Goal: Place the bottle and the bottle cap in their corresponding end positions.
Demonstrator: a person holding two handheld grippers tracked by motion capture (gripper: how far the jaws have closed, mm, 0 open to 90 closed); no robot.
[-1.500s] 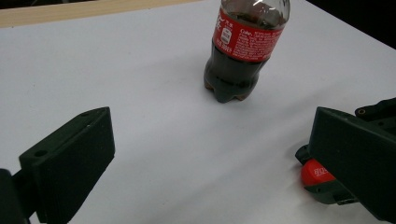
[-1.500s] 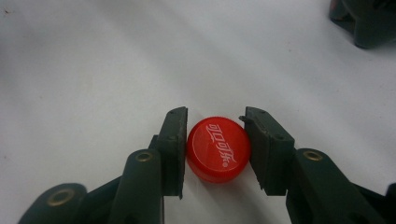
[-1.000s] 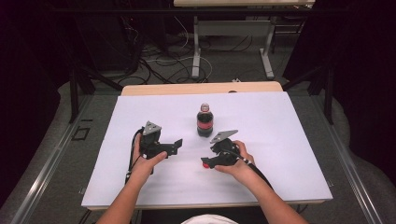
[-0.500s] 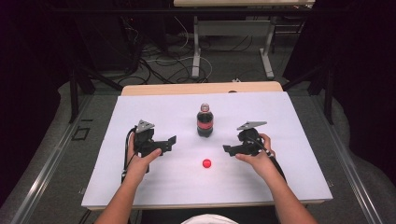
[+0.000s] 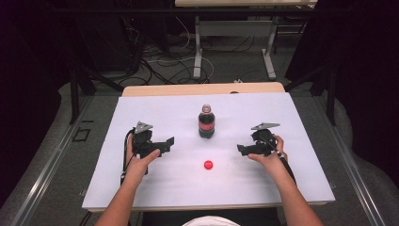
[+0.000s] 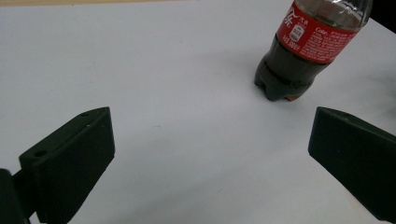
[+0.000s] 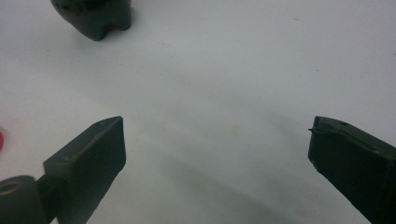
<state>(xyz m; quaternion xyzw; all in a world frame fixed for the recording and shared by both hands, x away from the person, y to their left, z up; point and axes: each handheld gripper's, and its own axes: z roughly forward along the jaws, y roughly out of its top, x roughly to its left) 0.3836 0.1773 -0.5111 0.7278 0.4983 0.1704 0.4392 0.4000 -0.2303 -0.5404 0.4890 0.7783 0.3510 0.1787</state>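
Observation:
A cola bottle (image 5: pixel 206 123) with a red label stands upright in the middle of the white table (image 5: pixel 291 183). A small red cap (image 5: pixel 208 165) lies on the sheet in front of it, apart from both grippers. My left gripper (image 5: pixel 166 143) rests left of the bottle, open and pointing at it; its view shows the bottle (image 6: pixel 303 51) ahead and to the right of my empty left gripper (image 6: pixel 210 135). My right gripper (image 5: pixel 240 149) sits right of the cap, its jaws having just been opening, with nothing between them. In its view my right gripper (image 7: pixel 217 140) is open, with the bottle base (image 7: pixel 93 16) at upper left and the cap (image 7: pixel 1 140) at the left edge.
A wooden table edge (image 5: pixel 202 88) runs along the back of the white sheet. Beyond it are metal table legs (image 5: pixel 197 52) and loose cables (image 5: pixel 164 56) on a dark floor. Both forearms come in from the bottom.
The right gripper drew away to the right from the table's middle, leaving the red cap lying in front of the bottle. The left gripper stayed where it was.

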